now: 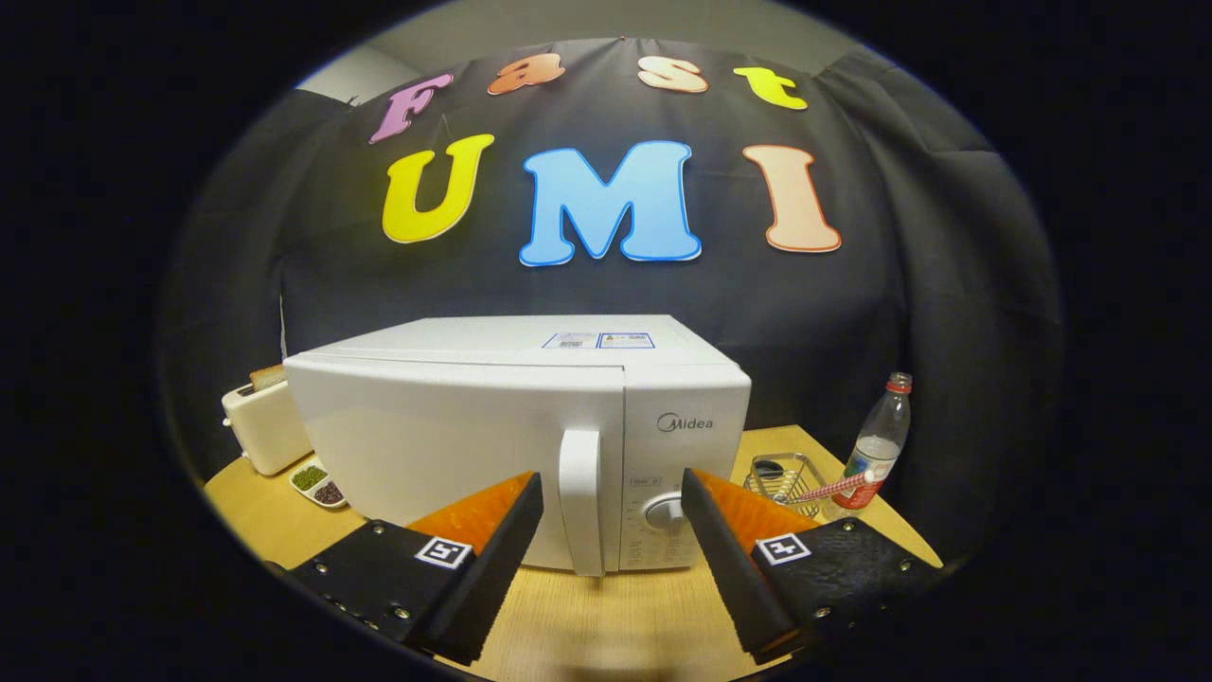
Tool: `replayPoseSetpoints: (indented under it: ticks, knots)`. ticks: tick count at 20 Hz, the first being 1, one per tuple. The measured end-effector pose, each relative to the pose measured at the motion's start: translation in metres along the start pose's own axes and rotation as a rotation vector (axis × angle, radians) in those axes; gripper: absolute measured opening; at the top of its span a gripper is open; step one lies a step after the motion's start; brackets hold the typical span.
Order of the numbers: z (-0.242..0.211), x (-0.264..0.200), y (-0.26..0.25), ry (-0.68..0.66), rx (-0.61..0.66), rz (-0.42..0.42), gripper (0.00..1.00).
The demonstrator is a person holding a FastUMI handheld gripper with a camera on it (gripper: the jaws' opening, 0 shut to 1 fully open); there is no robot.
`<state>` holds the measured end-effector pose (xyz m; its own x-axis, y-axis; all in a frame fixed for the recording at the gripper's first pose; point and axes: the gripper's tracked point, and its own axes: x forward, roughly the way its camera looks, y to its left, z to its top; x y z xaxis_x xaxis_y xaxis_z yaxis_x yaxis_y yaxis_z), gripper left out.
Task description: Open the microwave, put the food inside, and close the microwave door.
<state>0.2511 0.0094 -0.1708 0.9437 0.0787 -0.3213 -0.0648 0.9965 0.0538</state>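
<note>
Wooden tabletop (587, 625), items listed left to right. Toaster (265, 426) at the far left, partly behind the microwave. Small dish (317, 485) of green and dark bits beside it. Microwave (511, 426) at centre, door shut, handle (579, 497) upright beside the control dial (663, 511). Wire basket (786, 478), then a plastic bottle (881, 440) at the far right. Tongs (612, 493) spread wide, holding nothing, the handle just ahead between the fingers. Risks, judged: an off-centre closing could clip the dial; a hard pull could drag the microwave along the tabletop.
</note>
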Motion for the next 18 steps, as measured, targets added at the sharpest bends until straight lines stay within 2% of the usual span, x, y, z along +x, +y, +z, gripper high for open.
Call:
replayPoseSetpoints:
  ticks: [1, 4, 6, 8, 10, 11, 13, 15, 16, 18]
  knots:
    - [-0.006, 0.006, 0.0, 0.014, 0.005, 0.001, 0.92]
    - [-0.02, 0.018, 0.007, 0.059, 0.01, 0.021, 0.73]
    - [-0.023, 0.024, 0.013, 0.061, 0.012, 0.043, 0.72]
    - [-0.021, 0.025, 0.023, 0.047, -0.007, 0.072, 0.46]
    - [-0.023, 0.027, 0.021, 0.046, -0.048, 0.045, 0.28]
    - [-0.023, 0.024, 0.021, 0.047, -0.037, 0.054, 0.28]
    - [-0.024, 0.023, 0.021, 0.062, -0.016, 0.064, 0.18]
    - [-0.024, 0.021, 0.023, 0.08, -0.039, 0.067, 0.18]
    - [-0.023, 0.02, 0.023, 0.079, -0.043, 0.063, 0.11]
    - [-0.023, 0.019, 0.022, 0.096, -0.041, 0.064, 0.11]
